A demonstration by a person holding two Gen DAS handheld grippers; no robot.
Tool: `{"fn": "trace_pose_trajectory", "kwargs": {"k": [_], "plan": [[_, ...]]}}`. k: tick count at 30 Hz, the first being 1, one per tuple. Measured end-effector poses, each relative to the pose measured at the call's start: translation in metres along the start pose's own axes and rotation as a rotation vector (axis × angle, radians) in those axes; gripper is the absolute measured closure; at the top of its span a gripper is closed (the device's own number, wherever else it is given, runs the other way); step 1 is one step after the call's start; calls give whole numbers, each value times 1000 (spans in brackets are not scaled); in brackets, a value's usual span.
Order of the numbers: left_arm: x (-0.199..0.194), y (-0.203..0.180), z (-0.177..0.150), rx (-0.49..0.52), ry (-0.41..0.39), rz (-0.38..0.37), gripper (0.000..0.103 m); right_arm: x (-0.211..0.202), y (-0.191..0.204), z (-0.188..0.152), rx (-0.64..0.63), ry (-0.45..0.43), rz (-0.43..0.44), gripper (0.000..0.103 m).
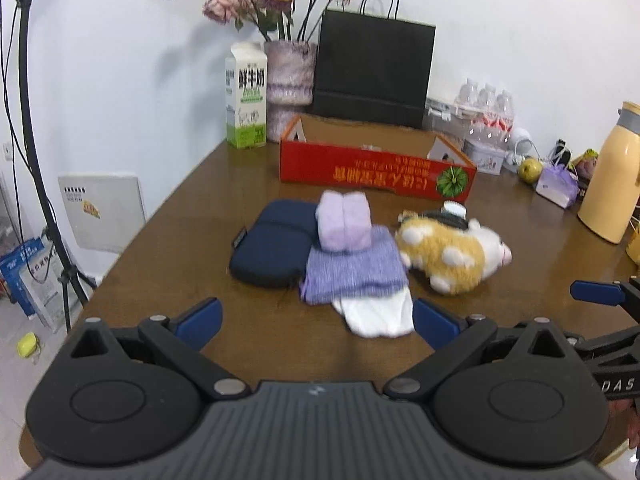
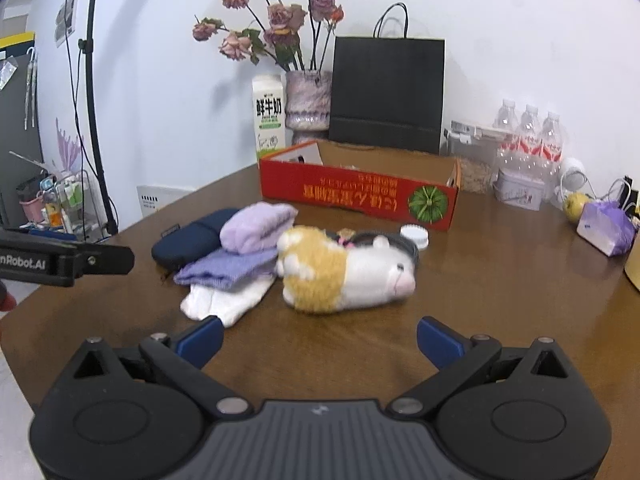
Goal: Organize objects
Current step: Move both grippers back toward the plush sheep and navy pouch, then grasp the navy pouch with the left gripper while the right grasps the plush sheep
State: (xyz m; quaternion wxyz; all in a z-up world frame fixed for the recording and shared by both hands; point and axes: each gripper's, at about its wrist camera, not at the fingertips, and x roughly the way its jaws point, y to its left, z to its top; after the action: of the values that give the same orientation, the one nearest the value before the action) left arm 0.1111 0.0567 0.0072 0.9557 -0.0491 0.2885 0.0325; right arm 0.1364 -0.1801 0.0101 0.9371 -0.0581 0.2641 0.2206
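Left gripper (image 1: 316, 320): its blue-padded jaws are standing spread wide, gripping nothing, hovering over the near edge of the desk (image 1: 180, 240).
Right gripper (image 2: 320, 338): it is likewise gaping apart and empty, pointing at the plush toy (image 2: 344, 270); in the left wrist view it is showing at about 3 o'clock.
Plush toy: a tan-and-white spotted animal is lying on its side at the centre of the desk, at 12 o'clock from the right gripper, touching the purple knit cloth (image 1: 352, 268).
Purple knit cloth: it is lying flat over a white sock (image 1: 380, 312), whose end is sticking out toward the left gripper.
Lilac roll (image 1: 344, 220): a rolled soft lilac piece is sitting on the far edge of the knit cloth and partly on the navy pouch (image 1: 272, 244).
Navy pouch: it is lying at 9 o'clock of the pile, touching the cloth.
Red box (image 1: 372, 172): an open cardboard box is standing at 12 o'clock beyond the pile, near it.
White lid (image 2: 415, 236): a small round piece is lying between the toy and the box.
Back row: a milk carton (image 1: 246, 96), a vase of dried roses (image 1: 288, 76) and a black paper bag (image 1: 372, 68) are standing by the wall.
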Motion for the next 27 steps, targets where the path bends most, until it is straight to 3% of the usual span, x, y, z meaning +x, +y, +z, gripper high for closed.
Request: {"fn": "trace_pose_trajectory", "kwargs": {"k": [12,21,27], "plan": [[25,16,2,-8,33,38,0,20,-8,-3,9,36,-23,0],[47,33,19,-6,40,73,0,58,-9,30,-104,56,-47,0],[66,39,31,7,56,85,0,88,-8,55,-170,55,-4,0]]}}
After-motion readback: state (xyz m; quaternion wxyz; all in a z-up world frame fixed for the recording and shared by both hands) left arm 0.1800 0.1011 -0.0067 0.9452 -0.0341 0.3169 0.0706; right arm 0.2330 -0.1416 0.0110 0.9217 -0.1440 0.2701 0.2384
